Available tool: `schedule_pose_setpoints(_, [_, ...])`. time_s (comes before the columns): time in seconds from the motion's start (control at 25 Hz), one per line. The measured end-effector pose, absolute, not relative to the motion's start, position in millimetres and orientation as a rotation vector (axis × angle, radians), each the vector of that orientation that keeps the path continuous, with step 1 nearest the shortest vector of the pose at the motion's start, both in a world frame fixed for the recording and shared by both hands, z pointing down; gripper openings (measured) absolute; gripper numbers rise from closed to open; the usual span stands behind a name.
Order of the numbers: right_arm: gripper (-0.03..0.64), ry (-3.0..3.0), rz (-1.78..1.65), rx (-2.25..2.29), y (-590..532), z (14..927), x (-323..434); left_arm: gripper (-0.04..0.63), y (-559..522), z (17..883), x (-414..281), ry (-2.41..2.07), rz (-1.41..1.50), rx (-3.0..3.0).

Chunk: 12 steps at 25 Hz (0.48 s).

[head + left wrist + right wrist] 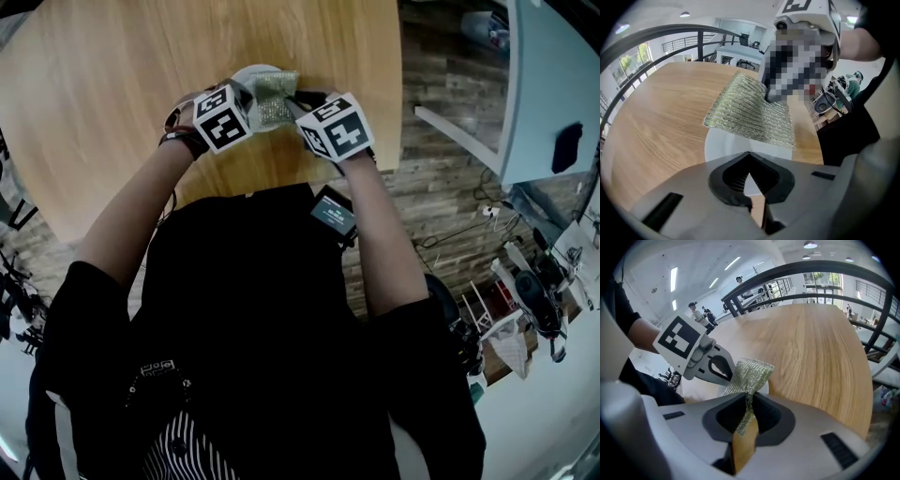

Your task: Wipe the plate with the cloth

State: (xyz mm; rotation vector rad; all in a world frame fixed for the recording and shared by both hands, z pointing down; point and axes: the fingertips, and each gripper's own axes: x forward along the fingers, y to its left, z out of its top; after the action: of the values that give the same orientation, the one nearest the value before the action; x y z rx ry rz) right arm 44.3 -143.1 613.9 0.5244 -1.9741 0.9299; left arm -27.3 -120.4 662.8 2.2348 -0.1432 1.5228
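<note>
A white plate (253, 73) rests near the front edge of the wooden table (112, 84). My left gripper (749, 180) is shut on the plate's (724, 145) near rim. A greenish-silver mesh cloth (750, 112) is draped over the plate's far side. My right gripper (747, 416) is shut on one end of the cloth (749, 373), which rises from the jaws and spreads out against the plate (766, 387). In the head view the left gripper (246, 94) and the right gripper (300, 98) face each other across the cloth (272, 98).
The table's front edge (281, 187) runs just under my hands, with dark plank floor (450, 141) to the right. A pale desk (553, 84) stands at the far right. A black railing (811, 268) curves beyond the table.
</note>
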Motion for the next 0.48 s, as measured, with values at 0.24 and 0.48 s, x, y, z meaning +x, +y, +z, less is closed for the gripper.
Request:
schedule_pose_setpoints(0.24, [0.043,-1.930,0.747,0.453,-149,628,34,-0.006,-118,662,-28,-0.156,1.526,2.242])
schedule_pose_setpoints(0.48, [0.043,-1.926,0.566,0.364,-167,655,10,-0.006,-121,663,-30,-0.136,1.501,2.230])
